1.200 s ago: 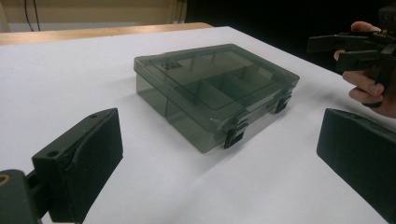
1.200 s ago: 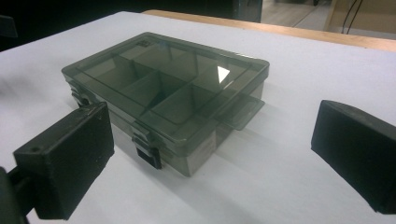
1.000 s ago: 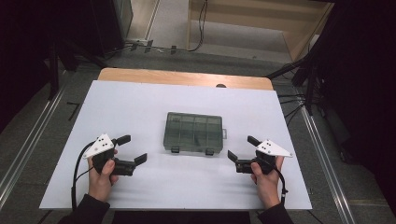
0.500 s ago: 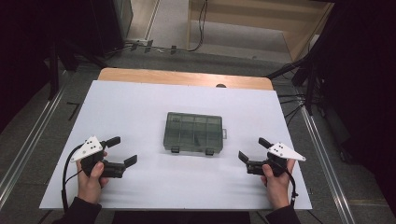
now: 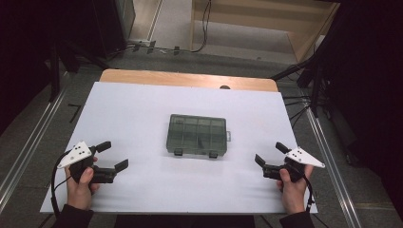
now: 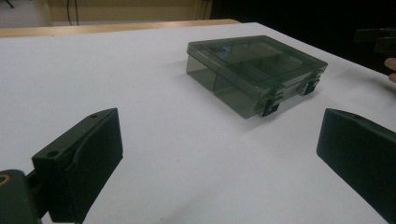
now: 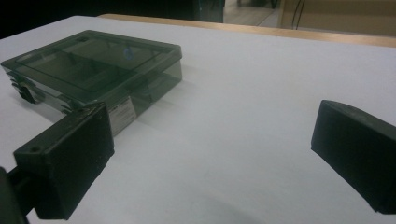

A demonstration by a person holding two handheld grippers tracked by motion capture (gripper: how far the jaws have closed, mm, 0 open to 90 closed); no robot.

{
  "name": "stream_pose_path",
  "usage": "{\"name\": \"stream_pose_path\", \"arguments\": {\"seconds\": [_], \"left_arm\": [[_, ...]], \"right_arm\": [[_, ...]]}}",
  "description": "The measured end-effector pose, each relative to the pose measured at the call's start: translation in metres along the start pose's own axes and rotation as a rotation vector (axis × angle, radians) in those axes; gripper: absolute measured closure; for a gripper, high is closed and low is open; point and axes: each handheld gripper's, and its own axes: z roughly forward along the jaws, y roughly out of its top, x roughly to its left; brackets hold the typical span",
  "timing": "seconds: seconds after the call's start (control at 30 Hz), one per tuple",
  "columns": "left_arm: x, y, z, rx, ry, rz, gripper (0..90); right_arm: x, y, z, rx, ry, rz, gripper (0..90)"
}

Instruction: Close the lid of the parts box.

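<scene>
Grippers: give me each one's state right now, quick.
Left gripper: open, holding nothing, off to the left of the compartment box.
Right gripper: open, holding nothing, off to the right of the box.

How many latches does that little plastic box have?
2. Both sit on the front edge of the box, the side facing the person: one latch toward its left, one toward its right. The far side is hidden, so more cannot be ruled out.

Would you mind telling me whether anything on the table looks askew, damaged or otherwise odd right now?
Nothing stands out. The compartment box lies flat and closed on the white table, both latches down, apart from the open left gripper and right gripper.
</scene>
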Motion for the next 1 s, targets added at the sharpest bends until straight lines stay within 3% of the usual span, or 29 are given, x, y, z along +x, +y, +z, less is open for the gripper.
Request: {"name": "stream_pose_path", "arguments": {"seconds": [0.53, 1.0], "left_arm": [[0.019, -0.008, -0.027, 0.002, 0.058, -0.017, 0.0], [0.028, -0.012, -0.031, 0.031, 0.089, -0.021, 0.0]], "right_arm": [[-0.026, -0.009, -0.021, -0.008, -0.039, 0.038, 0.0], [-0.039, -0.015, -0.029, -0.007, -0.068, 0.052, 0.0]]}}
